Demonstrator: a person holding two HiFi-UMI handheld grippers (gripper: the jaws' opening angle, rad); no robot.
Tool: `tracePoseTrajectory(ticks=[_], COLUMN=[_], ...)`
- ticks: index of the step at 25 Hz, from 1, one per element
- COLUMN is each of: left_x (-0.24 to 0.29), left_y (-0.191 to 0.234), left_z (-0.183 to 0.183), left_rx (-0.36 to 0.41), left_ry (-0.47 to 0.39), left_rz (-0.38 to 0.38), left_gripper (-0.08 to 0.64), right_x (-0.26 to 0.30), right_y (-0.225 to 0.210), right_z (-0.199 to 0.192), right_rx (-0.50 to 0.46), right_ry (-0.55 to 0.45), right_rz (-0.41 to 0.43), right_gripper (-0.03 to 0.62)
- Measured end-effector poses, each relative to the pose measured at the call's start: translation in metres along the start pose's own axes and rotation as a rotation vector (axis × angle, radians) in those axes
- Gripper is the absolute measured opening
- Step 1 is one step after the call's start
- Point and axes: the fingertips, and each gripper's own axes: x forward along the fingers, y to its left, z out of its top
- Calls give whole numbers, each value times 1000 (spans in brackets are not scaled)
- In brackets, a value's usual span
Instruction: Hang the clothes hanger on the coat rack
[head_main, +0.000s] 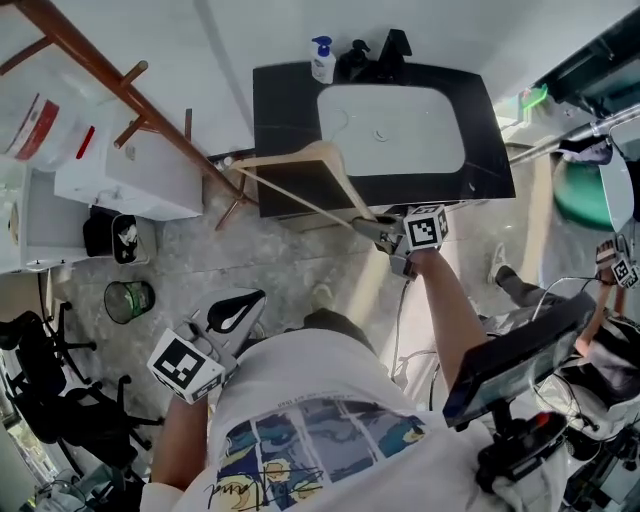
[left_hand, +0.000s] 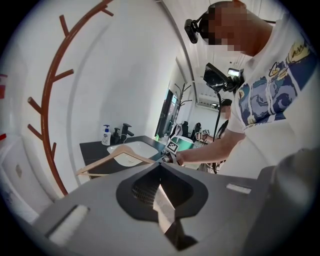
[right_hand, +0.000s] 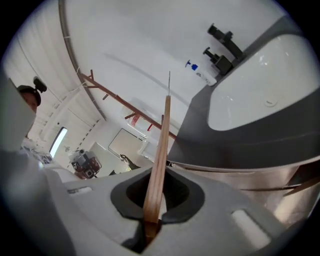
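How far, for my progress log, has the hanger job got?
Done: the right gripper is shut on the wooden hanger and holds it in the air by the sink counter. In hand: the hanger sits in that grip, apart from the coat rack; the left gripper is shut and empty. Left: the hook is on no peg yet, so the hanging itself remains.

A pale wooden clothes hanger (head_main: 327, 152) with a thin metal hook is held tilted in the air, gripped at one shoulder tip by the closed jaws of the right gripper (head_main: 388, 236). Its free tip points toward the coat rack (head_main: 110, 76), near it but on no peg. The rack is a reddish-brown wooden pole with short upturned pegs, standing by the white wall.
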Motion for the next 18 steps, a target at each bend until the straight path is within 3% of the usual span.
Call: tracePoseTrajectory(ticks=[7,15,18], left_x=[-38,-99,-118], left_y=[1,5,17], left_z=[-5,-20,-19], left_rx=[9,0,19], left_ry=[-76,-129,-158], left_rz=[-14,-26,-12], left_gripper=[2,2,2], right_x=[0,37,57], right_y=[90,200,233], right_z=[17,14,31], right_rx=[-171,-305,-392], right_ry=[102,197,215], right_rz=[27,70,110], right_gripper=[11,11,11])
